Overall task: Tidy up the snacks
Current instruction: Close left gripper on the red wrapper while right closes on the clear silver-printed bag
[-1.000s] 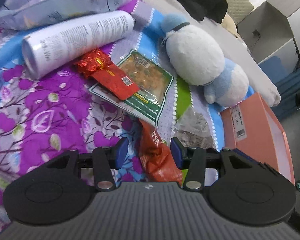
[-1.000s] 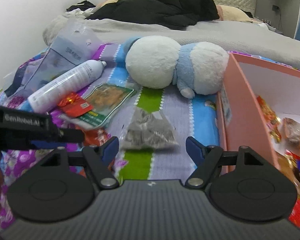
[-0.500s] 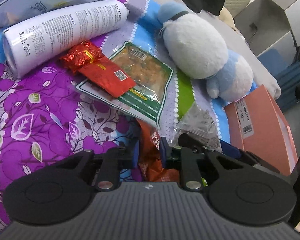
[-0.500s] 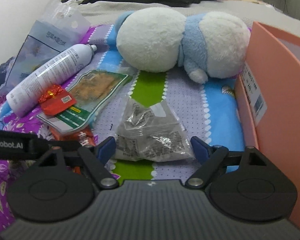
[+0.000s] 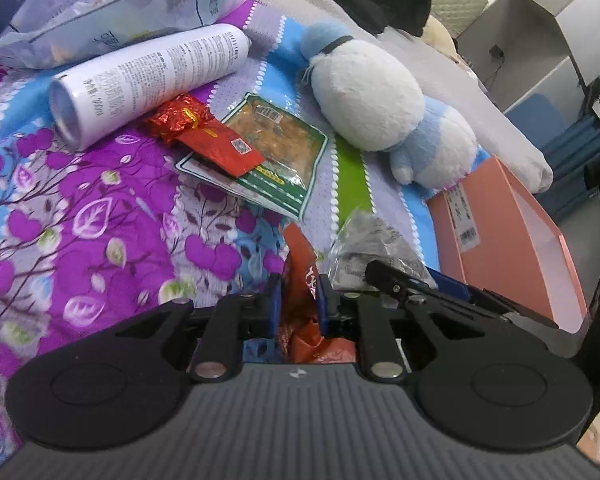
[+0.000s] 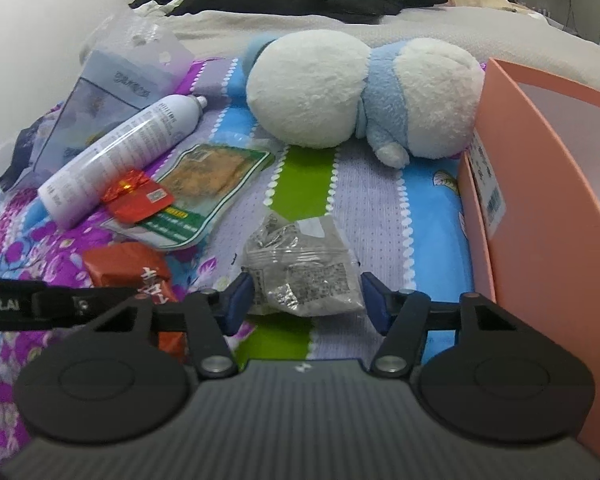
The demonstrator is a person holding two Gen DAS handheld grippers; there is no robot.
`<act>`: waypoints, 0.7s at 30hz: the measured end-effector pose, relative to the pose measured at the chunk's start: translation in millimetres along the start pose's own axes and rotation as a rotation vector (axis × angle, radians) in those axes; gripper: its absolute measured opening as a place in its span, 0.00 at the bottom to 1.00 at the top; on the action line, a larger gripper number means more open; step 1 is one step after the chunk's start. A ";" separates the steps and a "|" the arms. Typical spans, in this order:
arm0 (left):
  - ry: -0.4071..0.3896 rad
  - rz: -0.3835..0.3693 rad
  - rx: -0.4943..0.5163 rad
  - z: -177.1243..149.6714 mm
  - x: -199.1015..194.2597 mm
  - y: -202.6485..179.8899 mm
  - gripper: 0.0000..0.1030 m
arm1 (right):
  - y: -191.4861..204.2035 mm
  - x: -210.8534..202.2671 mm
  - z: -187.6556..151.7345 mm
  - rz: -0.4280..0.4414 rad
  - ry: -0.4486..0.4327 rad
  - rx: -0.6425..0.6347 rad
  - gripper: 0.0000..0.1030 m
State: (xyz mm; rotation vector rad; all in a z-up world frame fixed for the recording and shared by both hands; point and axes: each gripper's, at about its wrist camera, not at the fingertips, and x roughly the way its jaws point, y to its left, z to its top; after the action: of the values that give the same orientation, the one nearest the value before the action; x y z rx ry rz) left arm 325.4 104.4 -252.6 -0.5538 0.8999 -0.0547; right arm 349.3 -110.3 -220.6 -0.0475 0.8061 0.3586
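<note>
Since a second ago, both sets of jaws have been closing: the left gripper [image 5: 297, 298] now pinches a crinkled orange-red foil snack packet [image 5: 305, 276] between narrow jaws, white characters on its wrapper unreadable. The right gripper [image 6: 306, 300] straddles a crumpled clear-and-silver plastic snack pouch [image 6: 302, 268], pads just beside its edges, not visibly pressing. Right of those jaws stands the open salmon-pink cardboard box [image 6: 540, 240], probably the snacks' destination, bearing a barcode sticker. Ahead lies a white spray bottle [image 5: 148, 80], printed text too small to read.

Purple floral bedspread [image 5: 100, 220], pink box [image 6: 540, 240], red packet [image 5: 220, 144].
</note>
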 end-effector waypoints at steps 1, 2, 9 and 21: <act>-0.002 0.005 0.010 -3.6 -7.2 -1.2 0.19 | 1.1 -5.2 -2.1 -0.002 0.002 0.000 0.59; -0.004 0.008 0.015 -6.3 -13.1 -1.4 0.19 | 2.6 -9.5 -3.5 -0.003 0.005 -0.001 0.58; -0.003 0.024 0.032 -32.4 -56.1 0.8 0.19 | 13.7 -47.9 -27.3 -0.001 0.015 -0.008 0.55; 0.031 0.041 0.058 -82.6 -94.4 -0.7 0.19 | 20.3 -109.9 -82.6 0.006 0.047 -0.002 0.51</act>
State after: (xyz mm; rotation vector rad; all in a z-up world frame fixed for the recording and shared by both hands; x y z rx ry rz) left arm 203.7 93.6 -224.3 -0.4817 0.9367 -0.0523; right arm 215.1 -138.3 -197.7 -0.0560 0.8525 0.3648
